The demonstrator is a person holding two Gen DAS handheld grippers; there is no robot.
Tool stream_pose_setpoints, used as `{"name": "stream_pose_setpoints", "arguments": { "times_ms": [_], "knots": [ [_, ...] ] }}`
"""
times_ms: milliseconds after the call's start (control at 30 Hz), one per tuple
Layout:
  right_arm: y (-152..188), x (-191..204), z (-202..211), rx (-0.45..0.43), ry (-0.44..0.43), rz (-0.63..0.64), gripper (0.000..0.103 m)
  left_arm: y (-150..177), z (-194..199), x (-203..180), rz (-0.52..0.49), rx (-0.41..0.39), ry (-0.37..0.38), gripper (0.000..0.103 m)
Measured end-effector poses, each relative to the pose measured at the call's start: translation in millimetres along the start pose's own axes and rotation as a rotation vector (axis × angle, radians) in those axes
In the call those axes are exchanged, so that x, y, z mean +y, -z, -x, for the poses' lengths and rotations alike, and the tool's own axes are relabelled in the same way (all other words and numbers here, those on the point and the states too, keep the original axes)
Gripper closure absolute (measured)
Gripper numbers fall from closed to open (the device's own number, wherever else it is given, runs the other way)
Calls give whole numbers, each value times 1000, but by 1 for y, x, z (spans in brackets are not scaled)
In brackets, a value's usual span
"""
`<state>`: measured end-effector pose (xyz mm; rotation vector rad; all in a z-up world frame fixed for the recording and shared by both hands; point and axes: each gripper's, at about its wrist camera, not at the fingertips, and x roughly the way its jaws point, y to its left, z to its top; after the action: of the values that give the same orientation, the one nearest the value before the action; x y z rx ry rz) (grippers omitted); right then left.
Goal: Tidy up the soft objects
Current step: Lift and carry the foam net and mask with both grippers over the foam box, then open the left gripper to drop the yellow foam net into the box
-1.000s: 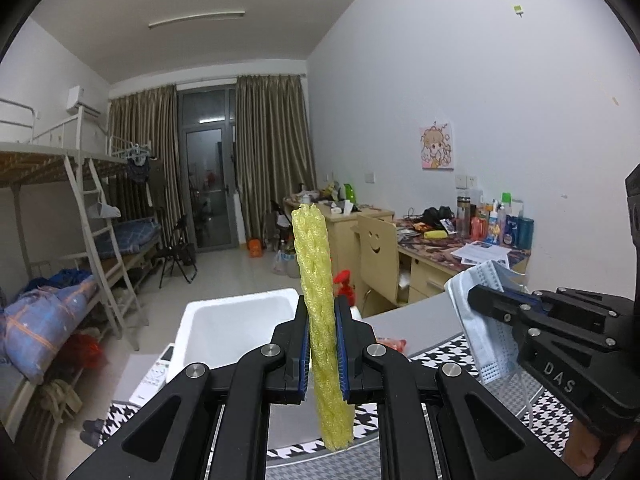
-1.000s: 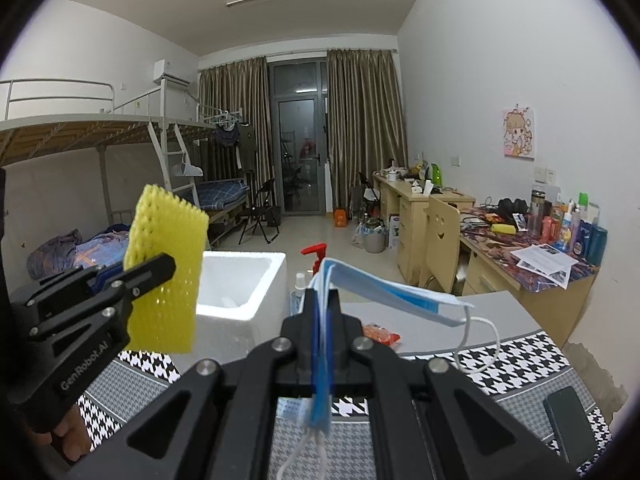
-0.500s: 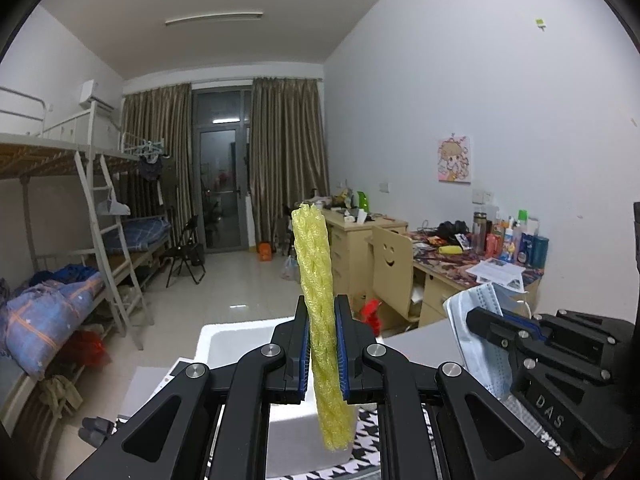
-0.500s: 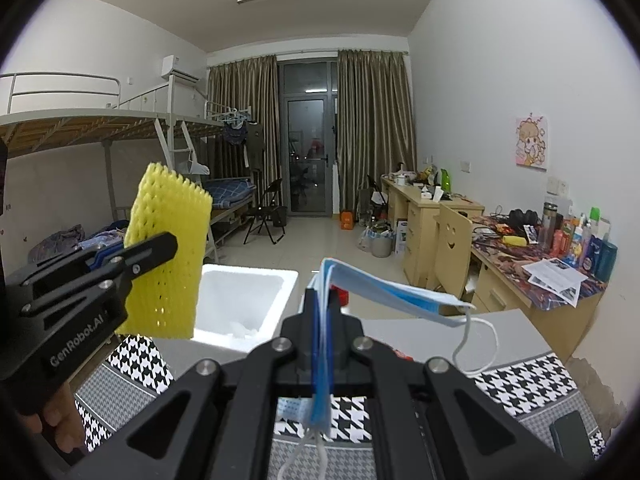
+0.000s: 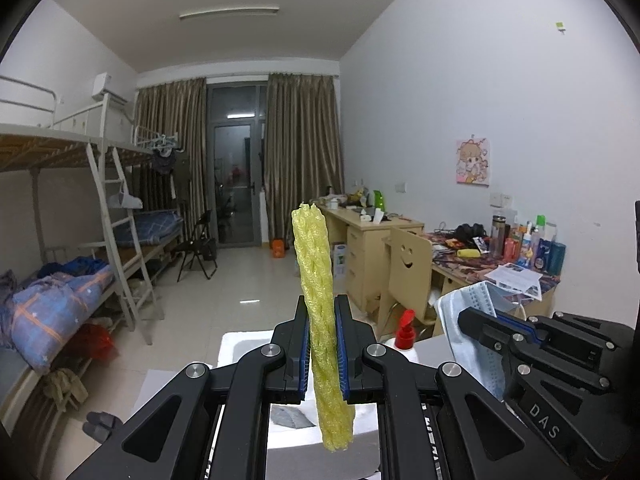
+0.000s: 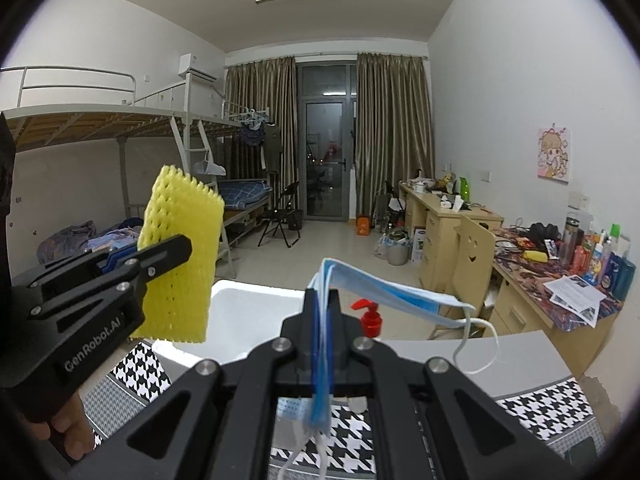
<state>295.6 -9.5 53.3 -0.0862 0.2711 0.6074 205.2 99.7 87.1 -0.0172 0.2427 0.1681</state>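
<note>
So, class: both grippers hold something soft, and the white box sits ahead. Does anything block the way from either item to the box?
Nothing visible does. The yellow net and the mask hang in open air before the white box. The red-capped pump bottle stands beside it.

One yellow foam net [image 5: 322, 320], one blue face mask [image 6: 384, 286], two tools.

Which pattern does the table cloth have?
Black-and-white houndstooth table cloth, seen best in the right wrist view.

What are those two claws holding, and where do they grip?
Left gripper: yellow foam net, pinched low. Right gripper: blue face mask, at one end.
</note>
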Motion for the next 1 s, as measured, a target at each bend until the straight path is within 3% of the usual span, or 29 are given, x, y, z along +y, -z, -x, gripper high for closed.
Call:
{"name": "stream_pose_setpoints", "arguments": {
  "times_ms": [633,1000],
  "knots": [
    [-1,22,-50,53,-85,1,98,11,-52,25,34,80,-12,91],
    [-1,10,-66,76,-98,-21,98,19,-73,36,62,145,0,91]
  ]
}}
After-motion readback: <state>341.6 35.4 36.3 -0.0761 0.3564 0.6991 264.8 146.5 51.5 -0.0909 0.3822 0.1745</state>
